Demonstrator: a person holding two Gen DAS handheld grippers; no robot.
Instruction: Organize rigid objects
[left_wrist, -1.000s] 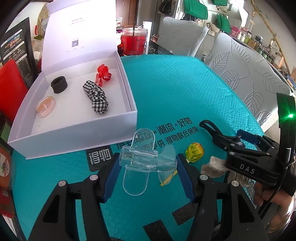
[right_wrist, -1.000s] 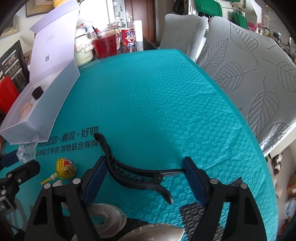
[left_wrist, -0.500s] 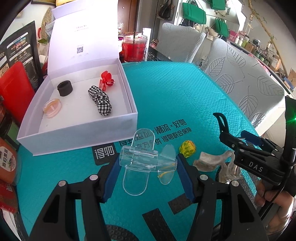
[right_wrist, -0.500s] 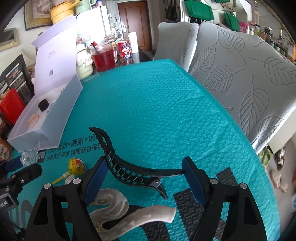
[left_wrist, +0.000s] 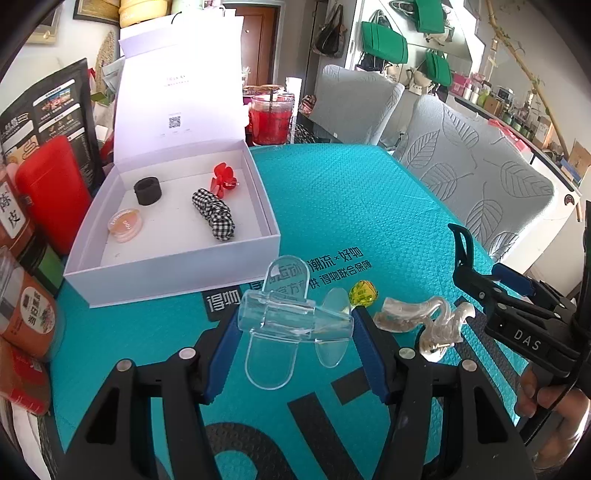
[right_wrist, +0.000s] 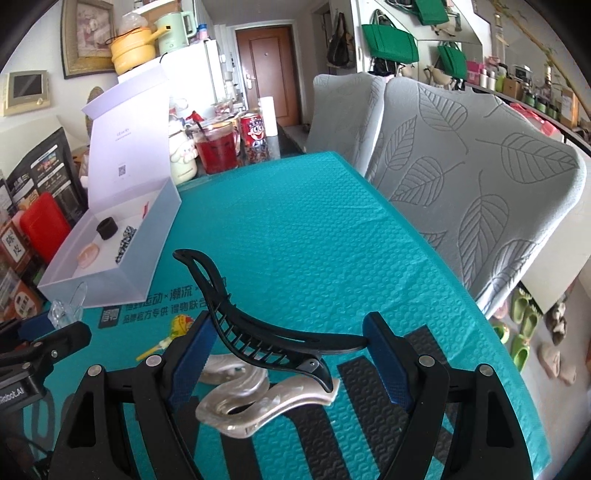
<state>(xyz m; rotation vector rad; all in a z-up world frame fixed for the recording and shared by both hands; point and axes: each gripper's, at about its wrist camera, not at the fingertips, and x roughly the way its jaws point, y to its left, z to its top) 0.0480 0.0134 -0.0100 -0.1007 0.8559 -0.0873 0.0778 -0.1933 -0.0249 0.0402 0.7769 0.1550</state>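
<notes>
Clear plastic was what the left gripper (left_wrist: 295, 332) pinched: a transparent hair clip (left_wrist: 291, 321) clamped between its blue pads, held above the near part of the teal mat (left_wrist: 332, 199). The right gripper (right_wrist: 288, 350) was pinched on a black hair clip (right_wrist: 258, 325), its long curved jaw reaching out past the left pad.

Judging by how things lay, the sorting was partly done. The white box (left_wrist: 177, 273), lid open at the far left of the mat, already held four things: one black ring (left_wrist: 147, 190), one round pinkish compact (left_wrist: 125, 224), one checked scrunchie (left_wrist: 214, 218) and one red flower-shaped clip (left_wrist: 222, 179). The two clips in the jaws were lifted clear of the mat but not yet over the box, so their delivery remained to be done.

Left on the mat, near the grippers, were one pearly wavy hair clip (right_wrist: 255, 398) and one yellow-wrapped lollipop (left_wrist: 364, 293). In the left wrist view the pearly clip showed as pale, curled translucent shapes just right of the left gripper, and whether that was one piece or two could not be told there.

So the count stood at four in the box, two in hand and at least two loose. Whether the lollipop belonged in the box I could not judge.
</notes>
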